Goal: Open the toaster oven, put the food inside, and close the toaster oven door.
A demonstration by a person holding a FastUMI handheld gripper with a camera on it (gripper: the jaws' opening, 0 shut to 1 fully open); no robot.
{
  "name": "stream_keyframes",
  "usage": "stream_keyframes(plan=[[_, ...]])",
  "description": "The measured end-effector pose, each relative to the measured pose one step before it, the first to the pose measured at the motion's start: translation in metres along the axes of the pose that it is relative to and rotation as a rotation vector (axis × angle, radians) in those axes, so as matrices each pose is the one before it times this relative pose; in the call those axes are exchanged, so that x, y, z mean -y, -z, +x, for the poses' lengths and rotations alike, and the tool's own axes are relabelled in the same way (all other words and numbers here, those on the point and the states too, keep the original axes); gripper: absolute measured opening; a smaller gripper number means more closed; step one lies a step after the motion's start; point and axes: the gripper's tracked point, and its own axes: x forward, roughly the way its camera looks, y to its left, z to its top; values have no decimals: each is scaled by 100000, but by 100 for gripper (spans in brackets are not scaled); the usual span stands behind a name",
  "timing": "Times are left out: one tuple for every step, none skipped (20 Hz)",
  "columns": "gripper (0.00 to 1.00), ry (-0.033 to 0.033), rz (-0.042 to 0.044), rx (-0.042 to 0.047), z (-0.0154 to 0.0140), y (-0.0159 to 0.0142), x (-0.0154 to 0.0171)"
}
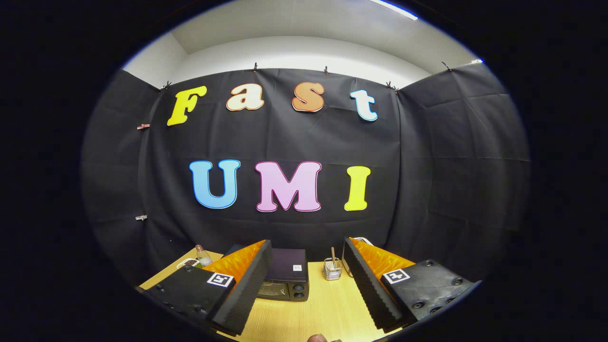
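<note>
**Desk:** What do you have in front of you?

**Me:** I see a pale wooden table [327,304] with a light grain, running back to the booth's black cloth wall [427,180]. The cloth hangs in three panels, clipped along its top edge, with creases across it. Above it I see a white wall and ceiling [304,33], and a strip light at the upper right.

**Desk:** And the tongs?

**Me:** The gripper [308,285] hangs above the table with its fingers spread wide apart. Nothing sits between them but bare tabletop, and neither finger touches anything.

**Desk:** Where is the oven?

**Me:** The toaster oven [287,278] stands on the table ahead of the fingers, at the back near the cloth. The left finger covers its left part. It is dark, with a flat top that carries a small white sticker, and I make out two round knobs at the right of its front. The door looks shut, though the angle is low and I cannot be sure.

**Desk:** Anything else on the surface?

**Me:** A small clear glass holder [332,269] with a stick standing in it sits just right of the oven, between the two fingers. Beyond the left finger I see a little glass bottle [203,255] and, beside it, a white dish [187,262] holding something dark; I cannot tell what. At the nearest table edge a small rounded shape shows, too little to name.
</note>
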Motion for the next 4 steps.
stream_keyframes(plan=[[98,58,90,-113,14,-38,29],[98,136,124,-62,59,-5,34],[98,53,-64,147,69,-17,0],[98,326,-279,3,76,-28,160]])
